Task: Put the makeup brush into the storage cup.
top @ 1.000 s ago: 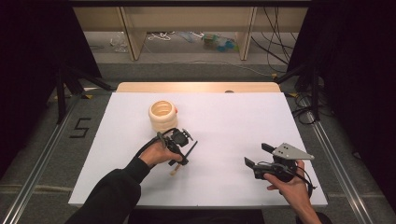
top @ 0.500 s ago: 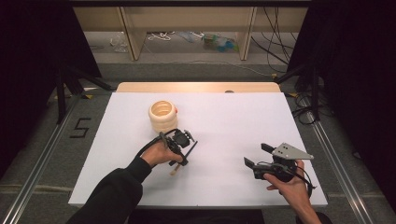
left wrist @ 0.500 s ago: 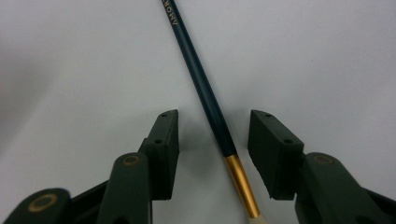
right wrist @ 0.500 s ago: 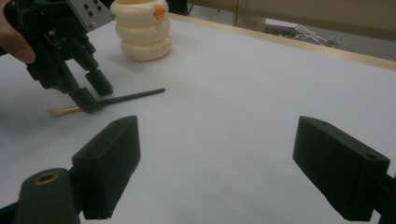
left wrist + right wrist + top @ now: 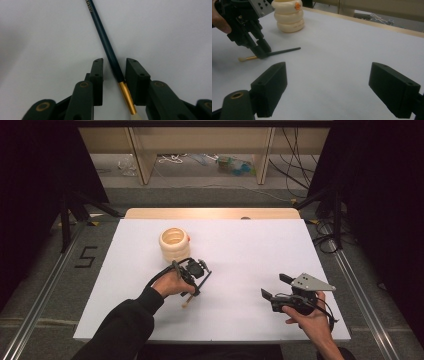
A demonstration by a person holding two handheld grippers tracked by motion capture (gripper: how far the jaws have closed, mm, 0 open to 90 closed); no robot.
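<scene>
A paintbrush (image 5: 105,42) with a dark blue handle, gold ferrule and pale bristles lies flat on the white table (image 5: 250,245). My left gripper (image 5: 115,61) points down over it, straddling the handle just above the ferrule. Its jaws have just been closing; one pad sits against the handle and a narrow gap remains at the other. The high view shows the left gripper (image 5: 192,290) with the brush's (image 5: 186,302) bristle end poking out below it. Seen from the right gripper view, the left gripper (image 5: 263,55) stands on the brush (image 5: 284,51). My right gripper (image 5: 274,286) (image 5: 327,82) hovers wide open, with nothing between its pads.
A cream ribbed pot (image 5: 175,244) (image 5: 288,17) stands upright behind the left gripper. A wooden strip (image 5: 210,213) borders the table's far edge. Metal rails run along the floor on both sides.
The left gripper's jaws have drawn in closer around the brush handle. Both hands have stayed where they were, and the brush has not shifted.
</scene>
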